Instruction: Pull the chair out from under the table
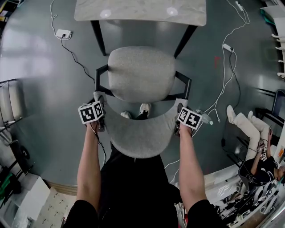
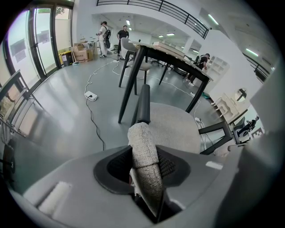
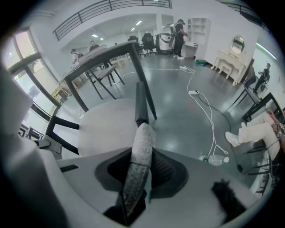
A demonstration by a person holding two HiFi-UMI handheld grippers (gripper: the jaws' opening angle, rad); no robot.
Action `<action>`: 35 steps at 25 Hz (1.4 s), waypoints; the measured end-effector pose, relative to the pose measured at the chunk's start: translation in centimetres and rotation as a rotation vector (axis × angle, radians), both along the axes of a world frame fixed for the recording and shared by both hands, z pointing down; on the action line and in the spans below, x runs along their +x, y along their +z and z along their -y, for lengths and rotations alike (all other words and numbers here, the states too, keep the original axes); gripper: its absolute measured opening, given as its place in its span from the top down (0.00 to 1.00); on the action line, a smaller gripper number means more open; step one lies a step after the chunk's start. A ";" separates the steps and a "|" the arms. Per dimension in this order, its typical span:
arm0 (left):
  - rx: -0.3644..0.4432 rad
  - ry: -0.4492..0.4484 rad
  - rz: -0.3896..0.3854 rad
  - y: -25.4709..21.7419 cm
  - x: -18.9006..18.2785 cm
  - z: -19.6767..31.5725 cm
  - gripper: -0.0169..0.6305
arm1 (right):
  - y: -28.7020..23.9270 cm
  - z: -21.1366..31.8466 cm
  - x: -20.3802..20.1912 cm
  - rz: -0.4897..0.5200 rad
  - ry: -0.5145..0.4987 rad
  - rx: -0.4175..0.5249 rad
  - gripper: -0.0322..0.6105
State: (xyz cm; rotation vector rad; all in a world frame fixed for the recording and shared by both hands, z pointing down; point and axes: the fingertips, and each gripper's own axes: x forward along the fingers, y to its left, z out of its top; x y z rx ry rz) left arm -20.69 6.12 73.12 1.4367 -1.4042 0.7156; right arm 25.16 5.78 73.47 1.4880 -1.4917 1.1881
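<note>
A grey upholstered chair with a black frame stands in front of the table (image 1: pixel 140 11); its round seat (image 1: pixel 141 73) is clear of the tabletop. The curved grey backrest (image 1: pixel 138 131) lies nearest me. My left gripper (image 1: pixel 99 116) is shut on the backrest's left end (image 2: pixel 144 160), which fills the space between its jaws. My right gripper (image 1: pixel 179 121) is shut on the right end (image 3: pixel 138 167) in the same way. Both grippers point steeply down. The black armrest post (image 2: pixel 144 103) rises just beyond the left grip, and another post (image 3: pixel 140 103) beyond the right.
Dark table legs (image 1: pixel 99 38) stand just beyond the seat. White cables and a power strip (image 1: pixel 63 33) lie on the grey floor. A seated person's legs (image 1: pixel 242 122) stretch out at the right, beside a water bottle (image 1: pixel 206 118). Boxes and racks crowd the lower corners.
</note>
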 end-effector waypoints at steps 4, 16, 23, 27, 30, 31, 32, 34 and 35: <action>0.004 0.007 0.000 0.0 -0.2 -0.4 0.78 | 0.1 -0.8 -0.1 0.007 0.011 -0.001 0.78; 0.012 0.015 -0.011 0.0 0.0 -2.7 0.78 | 0.1 -3.7 0.0 0.011 0.032 0.001 0.78; 0.022 0.015 -0.012 0.1 -0.1 -3.7 0.78 | 0.2 -4.8 -0.1 0.009 0.030 0.007 0.78; 0.013 0.002 -0.010 0.2 0.1 -5.2 0.78 | 0.3 -5.7 0.2 0.012 0.023 -0.001 0.78; 0.010 -0.005 -0.010 0.2 0.2 -6.2 0.78 | 0.2 -6.4 0.2 0.009 0.013 -0.002 0.78; 0.009 -0.008 -0.009 0.2 0.2 -6.6 0.78 | 0.3 -6.6 0.2 0.009 0.011 -0.002 0.78; 0.009 -0.010 -0.008 0.2 0.1 -7.0 0.78 | 0.3 -6.9 0.2 0.009 0.008 -0.002 0.78; 0.006 -0.013 -0.007 0.3 0.2 -7.7 0.78 | 0.3 -7.6 0.2 0.010 0.006 -0.002 0.79; 0.004 -0.014 -0.008 0.3 0.2 -8.1 0.78 | 0.3 -7.9 0.2 0.010 0.007 -0.003 0.79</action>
